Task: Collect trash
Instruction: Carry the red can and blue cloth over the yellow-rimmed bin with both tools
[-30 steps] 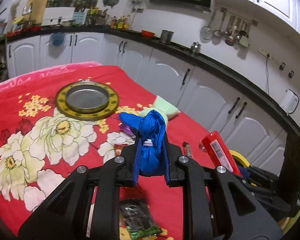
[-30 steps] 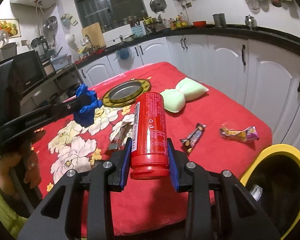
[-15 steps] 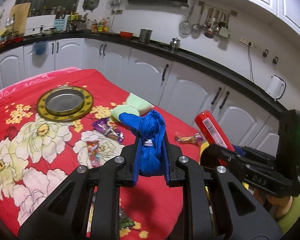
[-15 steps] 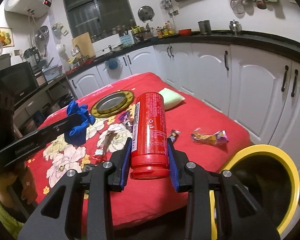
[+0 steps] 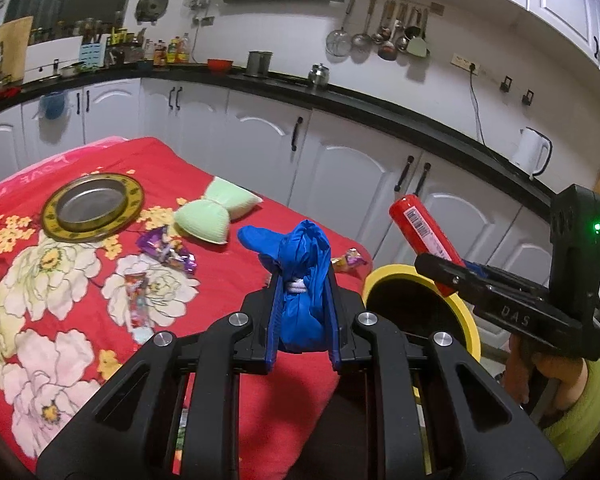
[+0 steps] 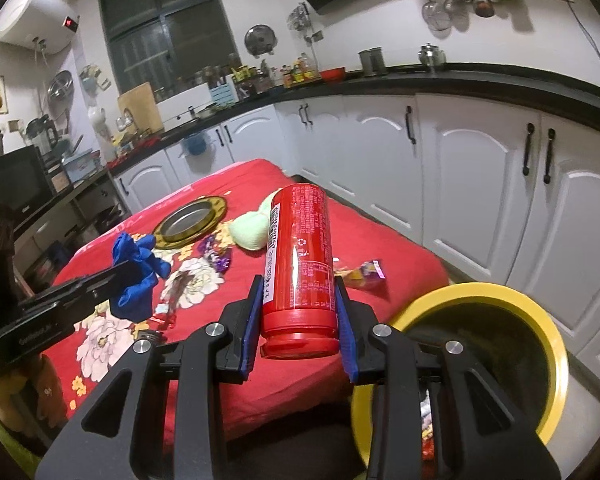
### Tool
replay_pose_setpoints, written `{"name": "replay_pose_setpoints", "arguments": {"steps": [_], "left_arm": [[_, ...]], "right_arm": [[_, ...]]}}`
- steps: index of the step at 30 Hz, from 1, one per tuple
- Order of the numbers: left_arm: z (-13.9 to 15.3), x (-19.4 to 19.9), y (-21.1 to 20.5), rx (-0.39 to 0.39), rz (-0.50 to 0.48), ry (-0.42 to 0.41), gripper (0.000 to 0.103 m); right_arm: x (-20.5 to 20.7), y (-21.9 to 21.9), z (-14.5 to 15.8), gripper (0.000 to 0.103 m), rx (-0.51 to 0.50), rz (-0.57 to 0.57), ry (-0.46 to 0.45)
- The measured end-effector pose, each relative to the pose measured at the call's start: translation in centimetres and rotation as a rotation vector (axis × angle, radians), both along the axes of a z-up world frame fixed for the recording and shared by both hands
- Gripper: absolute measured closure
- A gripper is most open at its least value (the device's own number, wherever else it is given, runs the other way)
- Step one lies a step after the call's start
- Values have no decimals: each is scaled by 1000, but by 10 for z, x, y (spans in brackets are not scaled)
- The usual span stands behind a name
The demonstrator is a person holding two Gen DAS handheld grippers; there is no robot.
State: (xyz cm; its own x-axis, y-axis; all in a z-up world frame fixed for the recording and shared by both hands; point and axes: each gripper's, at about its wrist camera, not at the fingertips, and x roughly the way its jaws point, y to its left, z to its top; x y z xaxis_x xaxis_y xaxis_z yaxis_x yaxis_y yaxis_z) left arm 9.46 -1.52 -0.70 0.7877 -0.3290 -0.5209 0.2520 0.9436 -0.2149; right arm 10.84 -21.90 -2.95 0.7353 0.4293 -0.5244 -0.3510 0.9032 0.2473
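My left gripper (image 5: pixel 303 280) is shut on a crumpled blue bag (image 5: pixel 302 276), held above the red flowered cloth (image 5: pixel 224 268) near its right edge. It also shows in the right wrist view (image 6: pixel 134 276). My right gripper (image 6: pixel 298 292) is shut on a red cylindrical can (image 6: pixel 298 256), held just left of a yellow-rimmed bin (image 6: pixel 540 312). In the left wrist view the can (image 5: pixel 420 228) hangs above the bin (image 5: pixel 466 312). Candy wrappers (image 5: pixel 166 250) (image 5: pixel 346 260) (image 5: pixel 138 300) lie on the cloth.
A gold-rimmed metal plate (image 5: pixel 92 208) and a pale green bow-shaped cushion (image 5: pixel 216 216) lie on the cloth. White cabinets (image 5: pixel 340 168) under a black counter run behind the table. The bin stands on the floor at the table's right corner.
Both grippers have moved right toward the yellow bin, still holding the blue bag and the red can. The bin now shows larger in both views.
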Motion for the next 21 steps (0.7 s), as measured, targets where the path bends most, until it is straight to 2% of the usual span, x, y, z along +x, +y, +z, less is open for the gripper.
{"name": "replay_pose_setpoints", "arguments": {"steps": [21], "left_arm": [[-4, 14, -92, 20, -155, 1, 90]], "right_arm": [[-5, -90, -8, 71, 28, -165, 4]]}}
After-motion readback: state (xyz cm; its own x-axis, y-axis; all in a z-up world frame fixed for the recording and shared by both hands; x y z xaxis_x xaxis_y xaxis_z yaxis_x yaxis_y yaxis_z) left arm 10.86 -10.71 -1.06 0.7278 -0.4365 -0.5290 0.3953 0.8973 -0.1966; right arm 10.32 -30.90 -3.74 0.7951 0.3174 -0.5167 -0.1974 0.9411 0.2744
